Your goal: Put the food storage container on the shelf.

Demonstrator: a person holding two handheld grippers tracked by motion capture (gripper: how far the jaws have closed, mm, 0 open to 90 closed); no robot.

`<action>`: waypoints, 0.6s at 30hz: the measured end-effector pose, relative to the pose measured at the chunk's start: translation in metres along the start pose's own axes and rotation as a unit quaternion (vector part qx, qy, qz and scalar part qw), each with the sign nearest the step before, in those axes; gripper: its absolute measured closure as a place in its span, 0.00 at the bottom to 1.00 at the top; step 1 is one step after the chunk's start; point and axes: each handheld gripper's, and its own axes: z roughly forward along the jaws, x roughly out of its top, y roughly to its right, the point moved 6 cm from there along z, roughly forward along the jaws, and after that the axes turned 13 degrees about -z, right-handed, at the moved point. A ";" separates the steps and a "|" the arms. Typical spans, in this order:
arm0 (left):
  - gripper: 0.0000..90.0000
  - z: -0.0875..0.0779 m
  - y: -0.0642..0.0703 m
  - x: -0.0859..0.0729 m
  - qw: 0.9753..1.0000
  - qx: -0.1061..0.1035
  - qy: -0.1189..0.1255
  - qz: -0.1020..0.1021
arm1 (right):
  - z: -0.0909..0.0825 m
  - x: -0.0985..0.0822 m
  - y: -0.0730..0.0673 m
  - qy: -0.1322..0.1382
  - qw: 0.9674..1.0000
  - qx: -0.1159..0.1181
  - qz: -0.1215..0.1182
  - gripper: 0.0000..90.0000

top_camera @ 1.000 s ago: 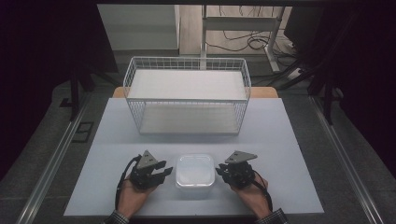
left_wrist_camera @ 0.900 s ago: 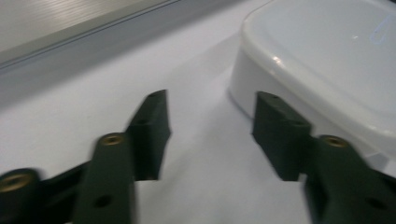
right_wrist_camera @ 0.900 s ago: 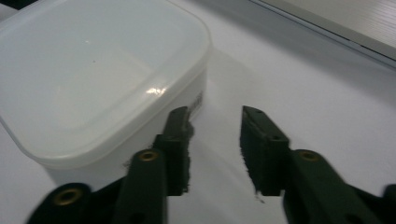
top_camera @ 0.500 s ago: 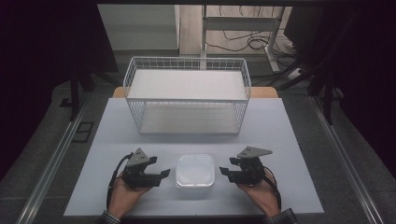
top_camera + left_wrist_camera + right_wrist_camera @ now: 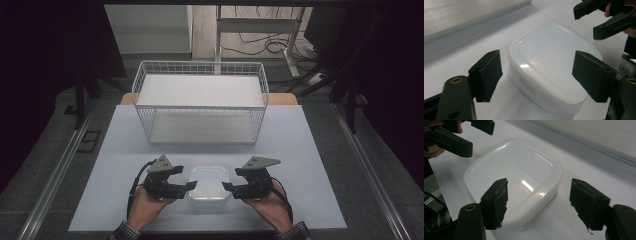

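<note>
Flanking the lidded white container (image 5: pixel 209 182) near the table's (image 5: pixel 310 150) front edge.
You are holding left gripper (image 5: pixel 188 186) and right gripper (image 5: pixel 226 186) wide open, gripping nothing.

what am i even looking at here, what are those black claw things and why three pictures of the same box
The black claws are hand-held grippers, each with two jaws. A person holds one in each hand: the left gripper and the right gripper.

One picture comes from a fixed camera above the table, looking forward and down. The other two come from small cameras riding on each gripper, looking out along its own jaws, so the box appears three times from different sides.

On the white table sits a cloudy white plastic container with its lid on. Behind it stands a white wire basket.

Nothing is held. Both grippers are open, one at each side of the container, jaws pointing at it.
</note>
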 end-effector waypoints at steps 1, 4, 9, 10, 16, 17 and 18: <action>0.19 0.003 0.000 -0.001 1.000 -0.005 -0.006 0.002 | 0.004 -0.001 -0.001 -0.002 1.000 0.005 0.002 0.27; 0.18 0.012 -0.002 -0.006 1.000 -0.001 -0.024 0.004 | 0.008 -0.003 -0.002 -0.009 1.000 0.011 0.004 0.22; 0.15 0.021 -0.001 -0.012 0.999 -0.020 -0.043 -0.012 | 0.018 -0.007 -0.004 -0.023 0.999 0.035 0.017 0.18; 0.15 0.021 -0.001 -0.013 0.999 -0.022 -0.045 -0.014 | 0.020 -0.008 -0.005 -0.027 0.999 0.040 0.019 0.18; 0.19 0.017 0.004 -0.019 0.997 -0.039 -0.060 -0.027 | 0.020 -0.014 -0.013 -0.038 0.995 0.075 0.047 0.26; 0.23 0.013 0.005 -0.021 0.997 -0.039 -0.063 -0.032 | 0.017 -0.014 -0.013 -0.036 0.995 0.075 0.050 0.31; 0.28 0.013 0.005 -0.021 0.997 -0.039 -0.063 -0.032 | 0.017 -0.014 -0.013 -0.036 0.995 0.075 0.050 0.31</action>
